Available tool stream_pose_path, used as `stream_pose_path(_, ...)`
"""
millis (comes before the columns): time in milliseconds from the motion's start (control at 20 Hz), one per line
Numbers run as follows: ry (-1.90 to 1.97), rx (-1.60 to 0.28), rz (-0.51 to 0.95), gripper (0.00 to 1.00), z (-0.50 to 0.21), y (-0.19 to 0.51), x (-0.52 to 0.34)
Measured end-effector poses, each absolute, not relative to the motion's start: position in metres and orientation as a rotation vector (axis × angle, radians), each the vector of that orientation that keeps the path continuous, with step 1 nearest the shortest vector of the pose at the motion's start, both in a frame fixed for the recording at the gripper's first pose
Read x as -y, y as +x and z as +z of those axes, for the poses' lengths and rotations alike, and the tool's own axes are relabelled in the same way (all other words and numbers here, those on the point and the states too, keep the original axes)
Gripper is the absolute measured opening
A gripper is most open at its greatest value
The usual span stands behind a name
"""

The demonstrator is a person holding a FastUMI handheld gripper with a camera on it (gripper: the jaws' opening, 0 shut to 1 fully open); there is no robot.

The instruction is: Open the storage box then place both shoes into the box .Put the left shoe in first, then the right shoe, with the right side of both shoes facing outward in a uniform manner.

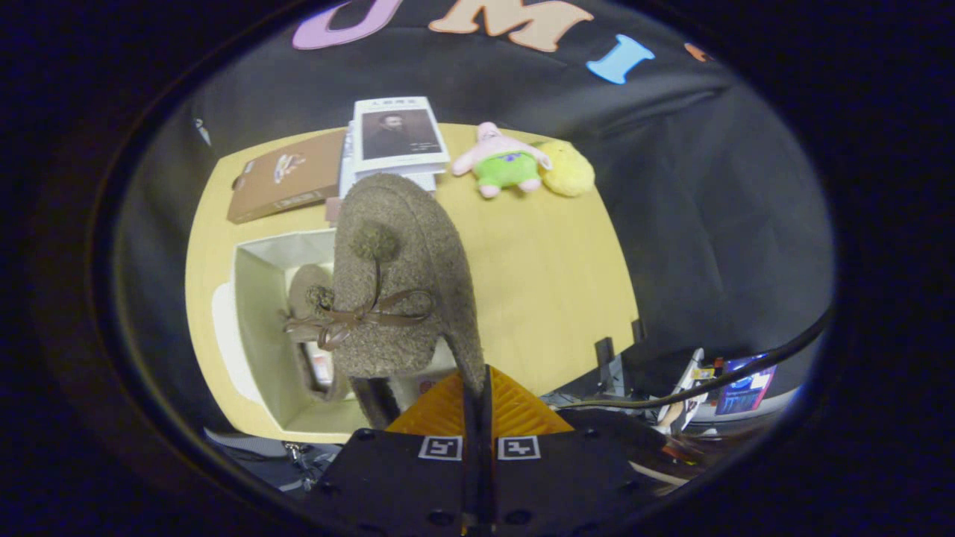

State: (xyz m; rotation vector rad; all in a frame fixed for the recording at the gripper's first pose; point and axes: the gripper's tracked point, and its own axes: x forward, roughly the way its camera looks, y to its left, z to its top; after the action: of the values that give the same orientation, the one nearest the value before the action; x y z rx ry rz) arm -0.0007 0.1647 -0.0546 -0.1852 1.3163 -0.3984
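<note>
In the gripper view, the tongs [477, 406] are pinched together on the thin felt edge of a grey-brown shoe [395, 276], both fingers pressing the collar between them so that the shoe hangs just ahead of them, lifted above the desk [552, 276]. Its toe points away from the tongs toward the books [395, 138], so its long axis runs straight forward along the fingers; the upper with the brown bow [351, 321] and pompom [374, 241] faces the camera.

Below and to the left of the held shoe sits the open storage box [261, 313], pale-walled, with the other shoe [307, 287] already lying inside it. Beyond the tongs on the far side of the desk lie a brown carton [283, 177] and plush toys [515, 164].

The shoe looks like soft felt: light, floppy, unlikely to slip but prone to sag or swing from a one-edge hold. The heel collar seems the sensible place to grip, as it gives a firm rim and leaves the toe free to steer down into the box.
</note>
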Motion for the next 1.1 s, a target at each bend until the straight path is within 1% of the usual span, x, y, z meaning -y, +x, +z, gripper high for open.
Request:
stream_pose_path(300, -0.222, -1.374, -0.292, 0.04, -0.118, 0.005, -0.219)
stream_pose_path(550, -0.211, -1.437, -0.263, 0.03, -0.167, 0.002, -0.225)
stream_pose_path(700, -0.213, -1.46, -0.259, 0.04, -0.18, 0.001, -0.22)
stream_pose_path(800, -0.224, -1.457, -0.26, 0.07, -0.183, 0.005, -0.212)
stream_pose_path(900, -0.176, -1.446, -0.243, 0.2, -0.178, 0.007, -0.214)
stream_pose_path(1100, 0.03, -1.387, -0.156, 0.66, -0.158, 0.013, -0.243)
